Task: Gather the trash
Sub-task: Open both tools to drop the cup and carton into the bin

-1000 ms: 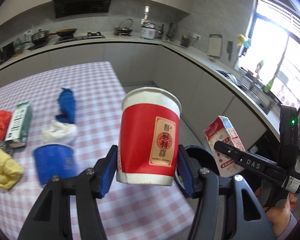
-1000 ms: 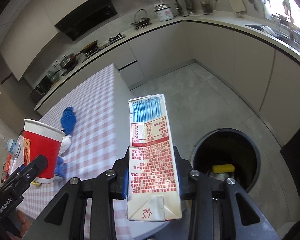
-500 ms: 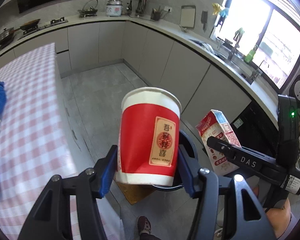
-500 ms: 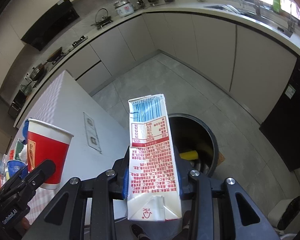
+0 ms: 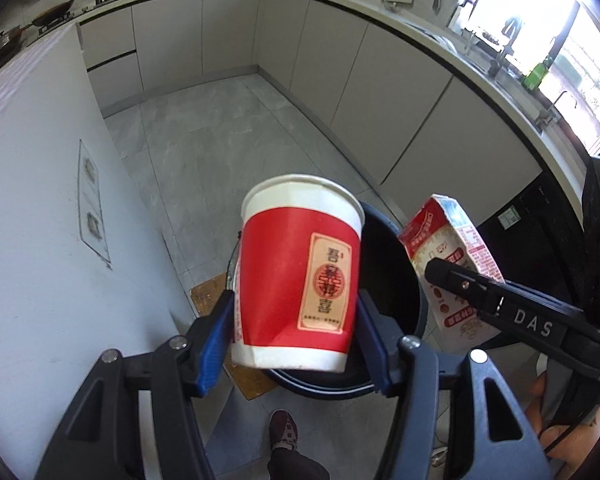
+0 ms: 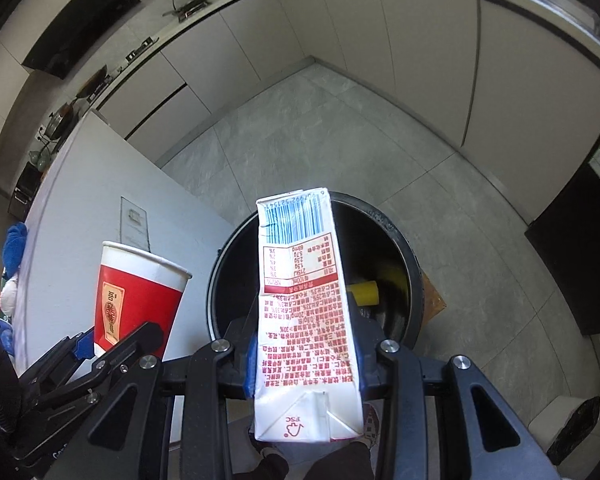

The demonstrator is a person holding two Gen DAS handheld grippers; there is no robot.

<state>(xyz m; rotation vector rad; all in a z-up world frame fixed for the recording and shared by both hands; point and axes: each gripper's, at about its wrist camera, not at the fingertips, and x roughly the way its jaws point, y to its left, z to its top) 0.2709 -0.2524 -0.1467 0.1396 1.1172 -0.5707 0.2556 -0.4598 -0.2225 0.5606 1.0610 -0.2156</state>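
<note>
My left gripper [image 5: 294, 336] is shut on a red and white paper cup [image 5: 298, 276], held upright over the near rim of a round dark trash bin [image 5: 404, 280]. The cup also shows in the right wrist view [image 6: 134, 300]. My right gripper [image 6: 306, 352] is shut on a red and white milk carton [image 6: 304, 312], held above the open bin [image 6: 404, 248]. The carton shows at the right of the left wrist view [image 5: 450, 272]. A yellow item [image 6: 364, 294] lies inside the bin.
The white side of the table [image 5: 32, 208] stands at the left of the bin. Grey cabinets [image 5: 400, 96] run along the back and right. A brown mat [image 5: 216, 304] lies under the bin. A foot [image 5: 284, 428] is on the floor below.
Both grippers have swung away from the table and tilted down over the bin. The cup and carton are still held. The bin now fills more of each view.
</note>
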